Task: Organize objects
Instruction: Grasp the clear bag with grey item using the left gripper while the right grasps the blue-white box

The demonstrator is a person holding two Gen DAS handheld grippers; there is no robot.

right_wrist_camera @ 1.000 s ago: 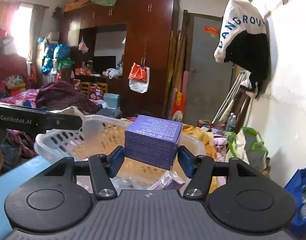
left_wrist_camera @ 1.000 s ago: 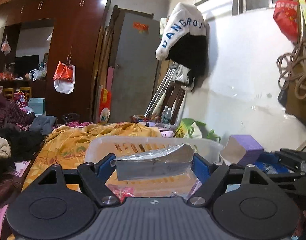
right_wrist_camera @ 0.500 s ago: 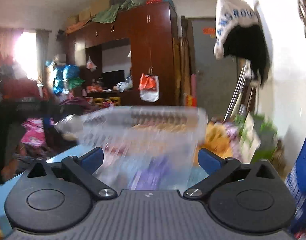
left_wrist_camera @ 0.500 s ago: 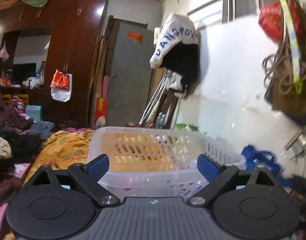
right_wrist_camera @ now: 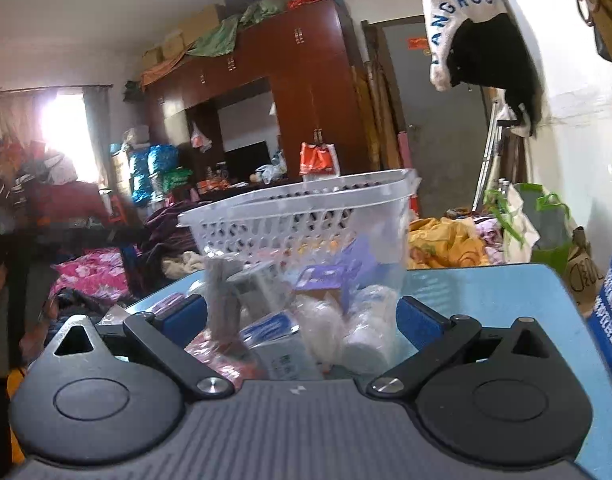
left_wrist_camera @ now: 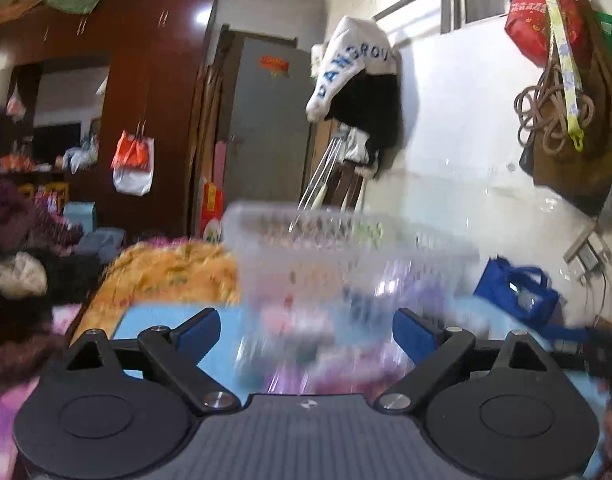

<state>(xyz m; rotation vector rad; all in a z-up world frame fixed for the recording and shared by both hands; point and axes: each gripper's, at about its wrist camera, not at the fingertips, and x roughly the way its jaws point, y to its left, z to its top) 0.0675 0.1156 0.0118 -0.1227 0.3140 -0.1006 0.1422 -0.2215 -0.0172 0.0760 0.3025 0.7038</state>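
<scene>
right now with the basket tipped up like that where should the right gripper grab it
Best bet is the basket's top rim on its right corner. The rim is a thin raised lip, so the right gripper's open jaws can close over it from above, one finger inside and one outside. The slotted wall below looks flimsy, and the packets piled at its mouth block a low approach from the blue table.

A tall dark-red wardrobe fills the far wall, with boxes and green cloth piled on top and an orange-and-white bag hanging from its door. Right of it stands a grey door. On the white wall to the right hangs a white-and-black garment. Daylight glares through a curtained window far left. A blue tabletop lies near.
</scene>
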